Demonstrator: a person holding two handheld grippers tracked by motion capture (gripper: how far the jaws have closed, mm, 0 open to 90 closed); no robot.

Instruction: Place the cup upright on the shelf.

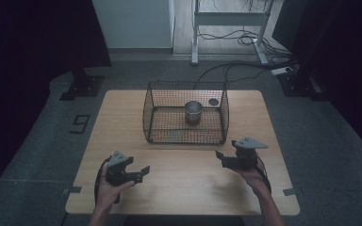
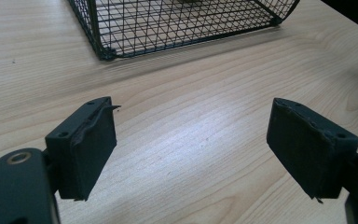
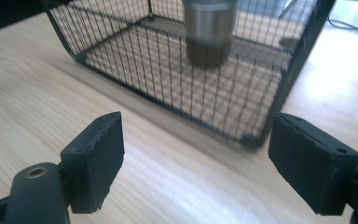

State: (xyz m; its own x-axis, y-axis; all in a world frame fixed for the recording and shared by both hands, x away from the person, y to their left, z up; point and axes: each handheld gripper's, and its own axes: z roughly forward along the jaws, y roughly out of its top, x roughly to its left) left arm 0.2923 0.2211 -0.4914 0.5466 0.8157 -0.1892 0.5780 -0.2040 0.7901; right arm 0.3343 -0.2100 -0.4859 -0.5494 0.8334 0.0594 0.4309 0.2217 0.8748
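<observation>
Here's the wire basket (image 1: 186,113), sitting toward the far middle of the pale wooden worktop (image 1: 122,122), and everything gets placed off it. Inside it, right of centre and toward its back wall, stands a metal cup (image 1: 193,112), upright, open mouth up, long axis vertical. Shiny steel cylinder up top, darker brownish band at the foot, seen through the mesh in the right gripper view (image 3: 208,30).

The left gripper (image 1: 139,172) sits well to the near-left of the basket, in the person's left hand (image 1: 108,188), fingers spread wide with nothing between them, pointing roughly toward the basket's near edge. In its own view the flat black pads (image 2: 91,149) frame bare wood grain, with the basket's near corner (image 2: 103,55) ahead.

The right gripper (image 1: 224,157) is near the basket's near-right corner, held in the right hand (image 1: 254,176), fingers also wide apart and empty. From its own camera the pads (image 3: 98,158) open onto the basket's near wall, the cup beyond it and clear of both fingers.

The basket is black wire mesh, a fine square grid, open on top, walls flaring outward, rounded corners. A small dark round object (image 1: 213,101) lies at its back right; whether inside or just behind the mesh I cannot tell. The gripper pads are matte, rubbery-looking, with slightly ragged edges.
</observation>
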